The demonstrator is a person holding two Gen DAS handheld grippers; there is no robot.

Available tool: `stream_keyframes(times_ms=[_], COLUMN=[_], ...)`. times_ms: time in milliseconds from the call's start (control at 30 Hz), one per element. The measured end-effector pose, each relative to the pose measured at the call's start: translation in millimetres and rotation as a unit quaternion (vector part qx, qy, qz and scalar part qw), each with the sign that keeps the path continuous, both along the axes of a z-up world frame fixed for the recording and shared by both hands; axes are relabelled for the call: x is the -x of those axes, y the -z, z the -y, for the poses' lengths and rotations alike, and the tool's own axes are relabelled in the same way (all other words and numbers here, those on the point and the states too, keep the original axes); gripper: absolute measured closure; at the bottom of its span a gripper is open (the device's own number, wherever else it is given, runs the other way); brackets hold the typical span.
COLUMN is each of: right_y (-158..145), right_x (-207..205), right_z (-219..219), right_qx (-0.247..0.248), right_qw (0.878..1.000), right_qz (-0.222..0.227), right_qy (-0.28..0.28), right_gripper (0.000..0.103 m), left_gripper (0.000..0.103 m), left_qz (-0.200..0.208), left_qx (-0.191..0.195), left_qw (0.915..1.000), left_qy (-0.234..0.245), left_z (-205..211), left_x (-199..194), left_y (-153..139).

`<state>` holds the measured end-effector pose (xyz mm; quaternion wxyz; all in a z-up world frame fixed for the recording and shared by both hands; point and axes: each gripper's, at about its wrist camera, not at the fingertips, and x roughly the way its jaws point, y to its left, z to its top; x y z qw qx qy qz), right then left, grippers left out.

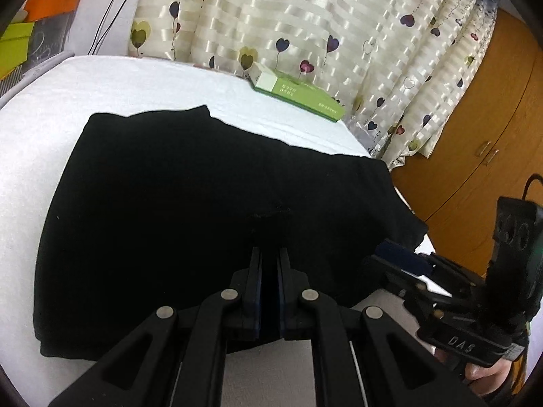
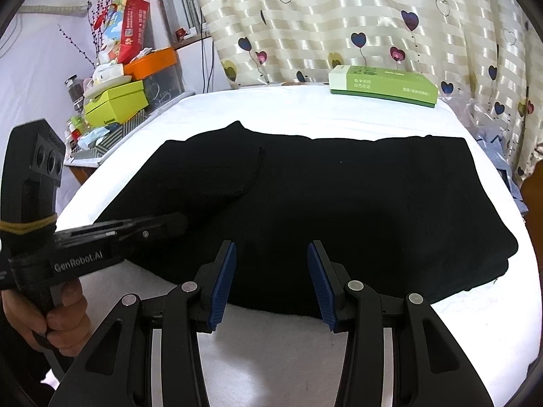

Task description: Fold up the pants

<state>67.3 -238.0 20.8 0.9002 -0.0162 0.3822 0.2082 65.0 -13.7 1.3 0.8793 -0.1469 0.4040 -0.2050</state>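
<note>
Black pants (image 1: 203, 203) lie folded in a wide flat shape on the white-covered table (image 1: 51, 129). My left gripper (image 1: 269, 254) is over the pants' near edge, its jaws nearly together with dark fabric between them, so it is shut on the pants. From the right wrist view, the left gripper (image 2: 178, 222) lies low on the left near part of the pants (image 2: 339, 203). My right gripper (image 2: 271, 249) hovers open above the near edge, with its blue pads (image 2: 224, 281) wide apart and nothing between them. The right gripper (image 1: 390, 256) also shows by the pants' right corner.
A green box (image 2: 383, 84) lies at the table's far edge, against a heart-patterned curtain (image 2: 339, 17). Boxes and clutter (image 2: 115, 101) crowd a shelf to the left. A wooden cabinet (image 1: 475, 152) stands to the right. A hand (image 2: 64, 312) holds the left gripper's handle.
</note>
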Motion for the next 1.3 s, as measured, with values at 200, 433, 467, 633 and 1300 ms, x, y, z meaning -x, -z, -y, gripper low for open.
stream_keyframes(times_ms=[200,433,467,633,1300], right_y=[-2,-2,-2,1,20], right_x=[-6,-17,-18,-28,-139], right_z=[-1,-14,-17,-37,-70], right_qx=[-0.007,-0.03,-0.031,-0.041,-0.026], right_qw=[1.0,0.999,0.999,0.998,0.995], right_qz=[-0.005,-0.016,-0.016,-0.025,-0.083], right_qy=[-0.003,-0.017,-0.02,-0.048,-0.039], right_gripper=[0.058,0.058,0.058,0.058,0.067], left_gripper=[0.086,0.086,0.086,0.086,0.086], left_qz=[0.015,0.056,0.05,0.016,-0.005], left_qx=[0.027,-0.031,-0.046,-0.05,-0.126], left_qw=[0.9988,0.9966,0.9952,0.9922,0.9874], left_qy=[0.037,-0.053,-0.071,-0.113,-0.096], left_z=[-6,-50,-57,-88,-85], left_x=[20,23,19,6,-101], left_y=[-15,-30,-27,-15,1])
